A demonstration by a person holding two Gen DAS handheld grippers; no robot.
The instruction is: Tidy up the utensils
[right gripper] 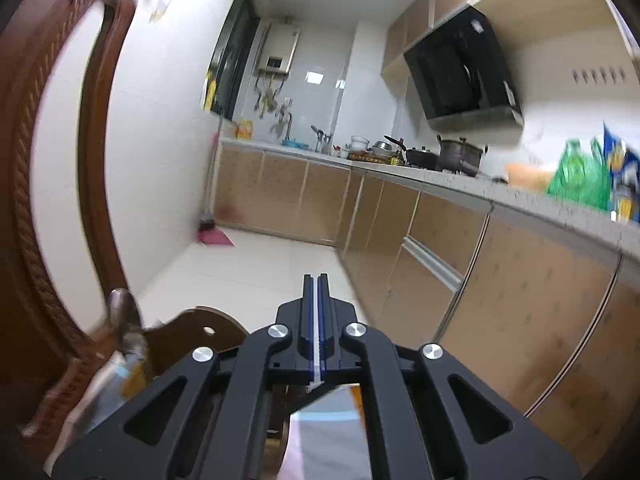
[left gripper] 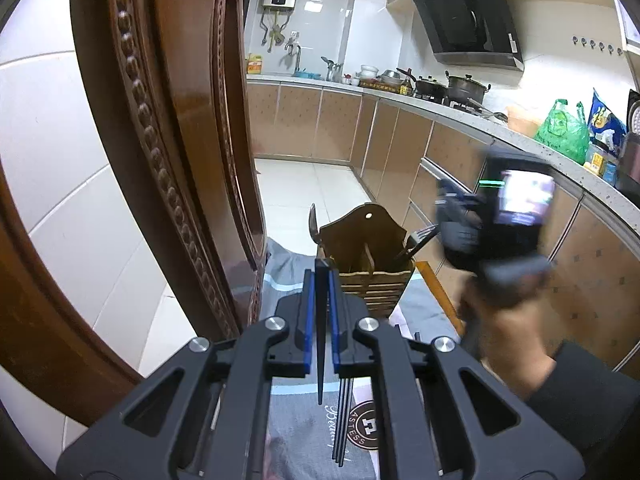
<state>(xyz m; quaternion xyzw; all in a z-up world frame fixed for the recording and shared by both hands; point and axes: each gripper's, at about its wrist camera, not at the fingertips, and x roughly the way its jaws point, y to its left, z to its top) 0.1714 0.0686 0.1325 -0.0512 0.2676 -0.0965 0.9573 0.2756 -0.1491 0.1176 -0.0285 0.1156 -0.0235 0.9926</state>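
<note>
In the left wrist view my left gripper [left gripper: 322,270] is shut on a black chopstick [left gripper: 321,340] that hangs point down between its blue pads. A wooden utensil holder [left gripper: 370,256] stands just ahead on the cloth, with a spoon [left gripper: 314,224] at its left and a dark fork [left gripper: 418,240] at its right. Several black chopsticks [left gripper: 344,420] lie on the cloth below. My right gripper [left gripper: 456,216] is blurred beside the holder's right side. In the right wrist view the right gripper [right gripper: 315,280] is shut and empty above the holder [right gripper: 200,330] and spoon [right gripper: 124,312].
A carved wooden door [left gripper: 160,140] stands close on the left. A grey printed cloth [left gripper: 304,432] covers the small table. Kitchen cabinets and a counter [left gripper: 460,114] with pots and a green bag [left gripper: 566,130] run along the right. White floor tiles lie ahead.
</note>
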